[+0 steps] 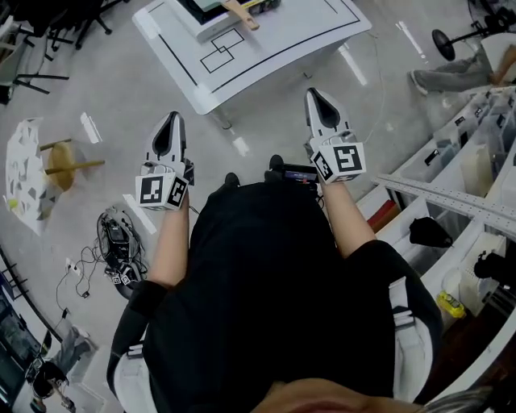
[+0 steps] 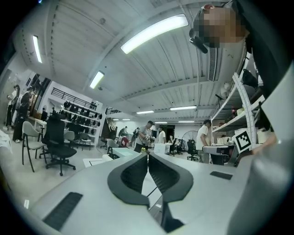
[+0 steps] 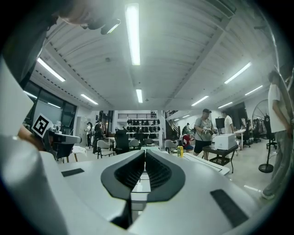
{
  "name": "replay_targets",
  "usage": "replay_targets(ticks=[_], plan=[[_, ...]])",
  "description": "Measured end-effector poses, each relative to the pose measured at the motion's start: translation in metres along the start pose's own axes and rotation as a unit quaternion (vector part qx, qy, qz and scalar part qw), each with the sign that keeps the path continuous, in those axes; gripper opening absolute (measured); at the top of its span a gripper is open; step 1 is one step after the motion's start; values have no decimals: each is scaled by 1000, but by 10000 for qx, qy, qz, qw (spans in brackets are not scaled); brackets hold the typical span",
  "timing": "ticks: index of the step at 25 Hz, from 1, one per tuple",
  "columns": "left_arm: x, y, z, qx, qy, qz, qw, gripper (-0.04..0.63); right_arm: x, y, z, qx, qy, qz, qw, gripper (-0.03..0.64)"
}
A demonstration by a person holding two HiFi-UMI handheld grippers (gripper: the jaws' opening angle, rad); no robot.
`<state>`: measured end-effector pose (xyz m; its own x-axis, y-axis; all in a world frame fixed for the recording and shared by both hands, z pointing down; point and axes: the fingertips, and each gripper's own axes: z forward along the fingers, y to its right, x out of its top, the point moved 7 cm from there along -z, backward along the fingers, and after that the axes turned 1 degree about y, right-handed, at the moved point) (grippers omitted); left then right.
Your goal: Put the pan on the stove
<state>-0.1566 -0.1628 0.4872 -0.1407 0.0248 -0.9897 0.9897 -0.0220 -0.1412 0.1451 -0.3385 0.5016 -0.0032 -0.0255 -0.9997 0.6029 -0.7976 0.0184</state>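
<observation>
Pan handle (image 1: 241, 14) sits up on the white table (image 1: 278, 40), well ahead of the left gripper (image 1: 172, 118) and right gripper (image 1: 314, 95). Both are squeezed closed, nothing in them, just short of that table.

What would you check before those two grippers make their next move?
1. Left gripper empty: ok.
2. Right gripper empty: ok.
3. Jaws open for a grip: not ok, both shut.
4. Table within reach: probably not ok, it stands some way ahead.
5. Pan located: cannot tell, only a wooden handle shows at the head view's top edge.
6. Stove located: cannot tell.
</observation>
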Motion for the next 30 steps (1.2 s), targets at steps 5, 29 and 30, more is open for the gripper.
replay_targets(ticks=[5, 29, 30], plan=[[-1, -21, -13, -183, -76, -33, 9998, 25, 0, -32, 7, -17, -52, 21, 10000, 23], [42, 8, 20, -1153, 0, -473, 9922, 25, 26, -30, 8, 219, 185, -120, 9995, 21], [45, 11, 23, -1175, 15, -399, 9923, 25, 27, -28, 8, 238, 192, -129, 9994, 21]])
